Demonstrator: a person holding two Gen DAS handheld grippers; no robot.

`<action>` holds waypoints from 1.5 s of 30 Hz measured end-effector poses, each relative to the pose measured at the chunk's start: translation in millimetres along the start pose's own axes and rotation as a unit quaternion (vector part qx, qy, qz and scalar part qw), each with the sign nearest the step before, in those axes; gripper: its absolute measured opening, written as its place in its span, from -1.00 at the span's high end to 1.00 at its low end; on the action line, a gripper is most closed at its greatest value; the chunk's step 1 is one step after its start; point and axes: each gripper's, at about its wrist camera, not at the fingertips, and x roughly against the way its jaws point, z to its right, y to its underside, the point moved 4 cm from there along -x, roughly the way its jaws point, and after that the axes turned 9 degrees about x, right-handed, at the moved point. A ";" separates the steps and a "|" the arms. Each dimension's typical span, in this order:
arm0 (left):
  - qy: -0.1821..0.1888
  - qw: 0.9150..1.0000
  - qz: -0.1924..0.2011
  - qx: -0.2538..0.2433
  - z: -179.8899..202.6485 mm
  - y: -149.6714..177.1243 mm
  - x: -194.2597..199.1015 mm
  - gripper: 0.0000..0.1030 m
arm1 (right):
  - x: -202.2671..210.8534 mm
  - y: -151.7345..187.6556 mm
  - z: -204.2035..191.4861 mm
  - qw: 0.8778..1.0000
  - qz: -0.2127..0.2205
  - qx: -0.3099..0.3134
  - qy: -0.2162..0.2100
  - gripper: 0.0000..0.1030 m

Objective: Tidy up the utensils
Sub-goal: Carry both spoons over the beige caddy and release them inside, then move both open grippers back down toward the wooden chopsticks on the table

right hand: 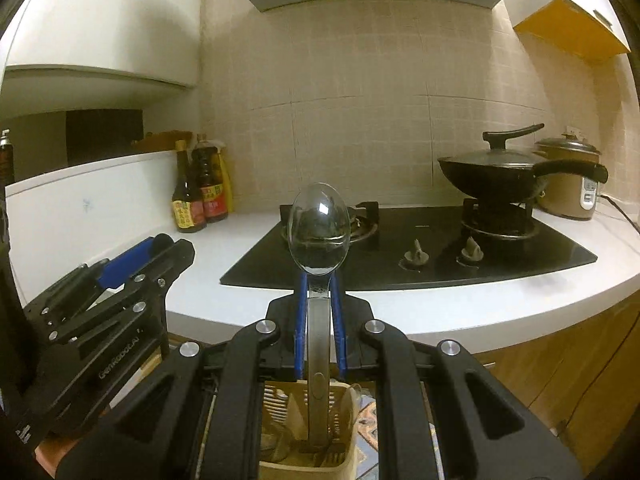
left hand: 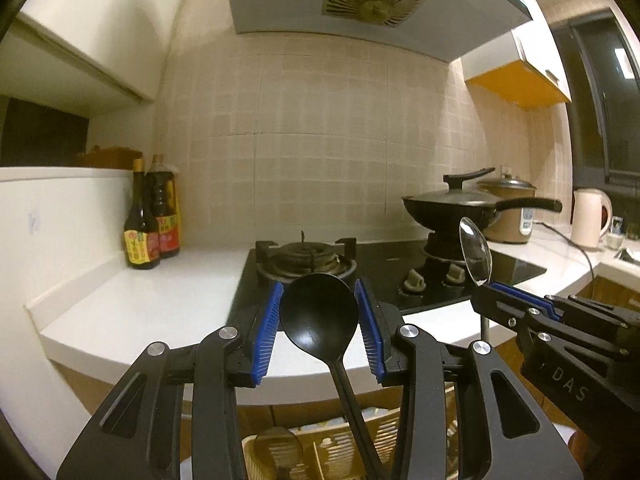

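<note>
A: What sits between the blue pads of the left gripper [left hand: 319,322]?

B: A black ladle [left hand: 318,318], bowl up, its handle running down toward six o'clock; the pads stand at either edge of the bowl, and I cannot tell if they touch it.

A: And at three o'clock?

B: The right gripper [left hand: 486,285], clamped on a metal spoon [left hand: 475,251] that stands upright.

A: Below?

B: A beige slotted basket [left hand: 352,446] at six o'clock, partly hidden.

A: Farther off?

B: A gas stove [left hand: 400,276] at twelve, a lidded wok [left hand: 452,206] toward two, two sauce bottles [left hand: 150,220] at ten on the white counter [left hand: 160,304].
</note>
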 end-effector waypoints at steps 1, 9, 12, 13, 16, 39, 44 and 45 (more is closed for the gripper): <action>-0.003 1.000 0.001 -0.004 1.1 2.5 -1.1 0.30 | -1.8 3.4 2.0 1.000 0.001 -0.006 -0.001 0.81; -0.025 0.999 0.017 -0.041 10.9 17.9 -4.4 0.30 | -7.2 19.6 1.6 1.000 0.002 -0.009 0.005 0.81; -0.015 0.999 0.008 -0.029 6.4 20.9 -7.1 0.30 | -6.3 25.2 -3.1 1.000 -0.002 0.002 0.007 0.81; -0.012 1.000 0.006 -0.027 5.3 21.7 -7.2 0.30 | -5.9 27.2 -4.0 1.000 -0.003 0.004 0.007 0.81; 0.001 1.000 -0.003 -0.023 2.4 24.3 -6.3 0.29 | -2.7 33.9 -5.0 1.000 -0.012 0.005 0.003 0.81; 0.059 0.994 -0.071 0.059 -42.5 11.6 72.4 -0.21 | 67.8 62.7 10.3 0.992 -0.098 -0.056 -0.059 0.64; 0.077 0.988 -0.106 0.085 -51.5 12.5 92.2 -0.21 | 91.5 64.4 1.5 0.991 -0.107 -0.044 -0.062 -0.04; 0.080 0.987 -0.110 0.089 -52.7 13.7 95.2 -0.21 | 93.2 65.1 -0.4 0.991 -0.112 -0.043 -0.065 -0.04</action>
